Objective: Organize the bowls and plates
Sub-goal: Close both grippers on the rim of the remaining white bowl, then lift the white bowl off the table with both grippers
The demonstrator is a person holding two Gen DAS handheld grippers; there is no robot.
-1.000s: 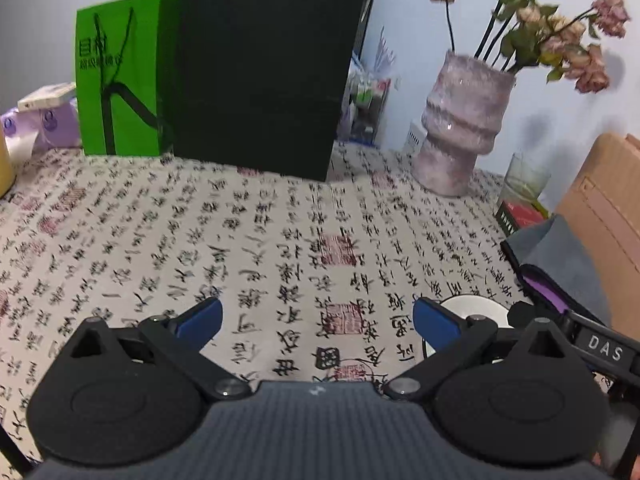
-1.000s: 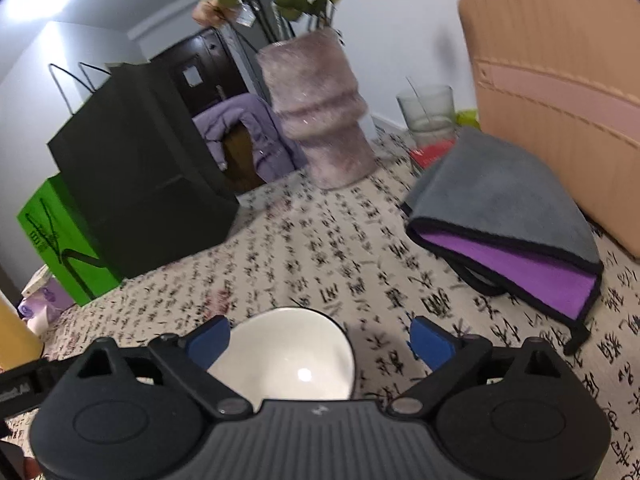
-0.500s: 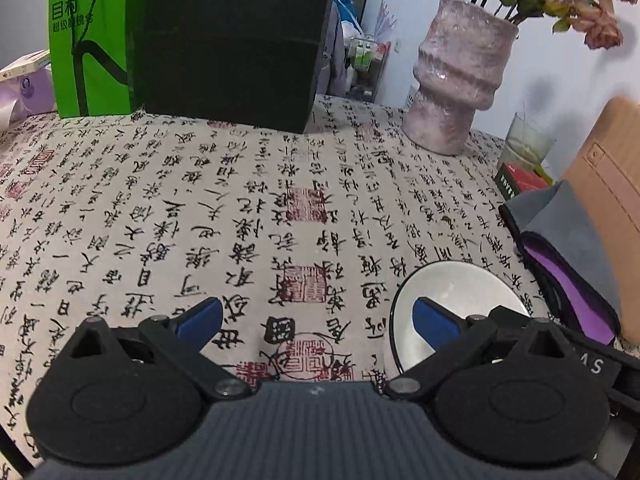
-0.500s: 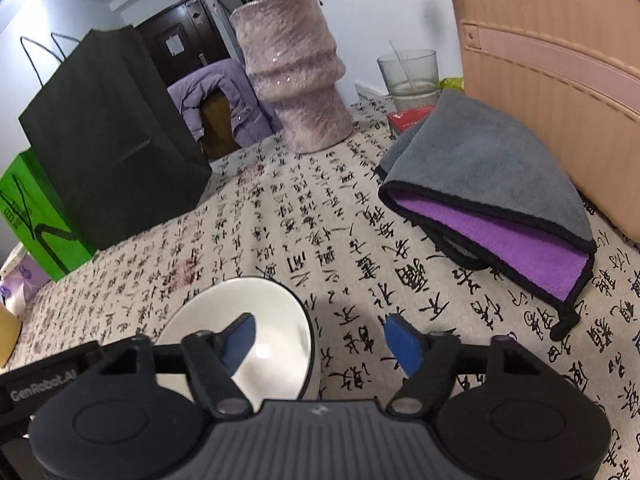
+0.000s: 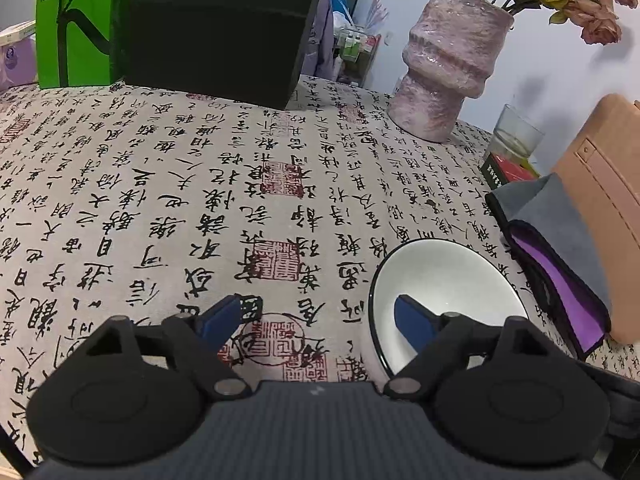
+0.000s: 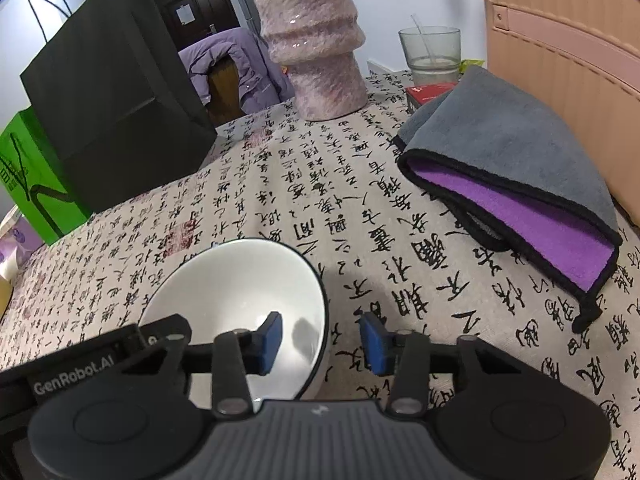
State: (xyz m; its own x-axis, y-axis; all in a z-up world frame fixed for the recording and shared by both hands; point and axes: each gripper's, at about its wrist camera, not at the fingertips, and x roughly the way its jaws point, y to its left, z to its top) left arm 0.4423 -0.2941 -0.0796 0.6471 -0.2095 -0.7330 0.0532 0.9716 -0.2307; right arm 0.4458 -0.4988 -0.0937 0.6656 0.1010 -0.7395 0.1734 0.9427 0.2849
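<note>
A white bowl (image 5: 444, 280) with a dark rim stands on the calligraphy-print tablecloth (image 5: 240, 200). My left gripper (image 5: 320, 320) straddles its left rim, with the right fingertip (image 5: 412, 320) over the inside and the other over the cloth. Its jaws are closing and the pads are clear of the bowl. In the right wrist view the same bowl (image 6: 240, 280) sits low and left of centre. My right gripper (image 6: 322, 342) straddles its right rim, with one fingertip (image 6: 272, 340) inside and the other outside. These jaws are closing too, and a gap still shows on both sides of the wall.
A folded grey and purple cloth (image 6: 520, 184) lies to the right, against a tan ribbed board (image 6: 560, 60). At the back stand a pink vase (image 6: 316, 44), a glass (image 6: 430, 54) beside a red box (image 6: 428, 94), a black paper bag (image 6: 112, 108) and a green bag (image 5: 72, 24).
Both grippers have sunk toward the bowl, which now looks larger. The right jaws have narrowed a lot around its rim. The left jaws have narrowed slightly.
</note>
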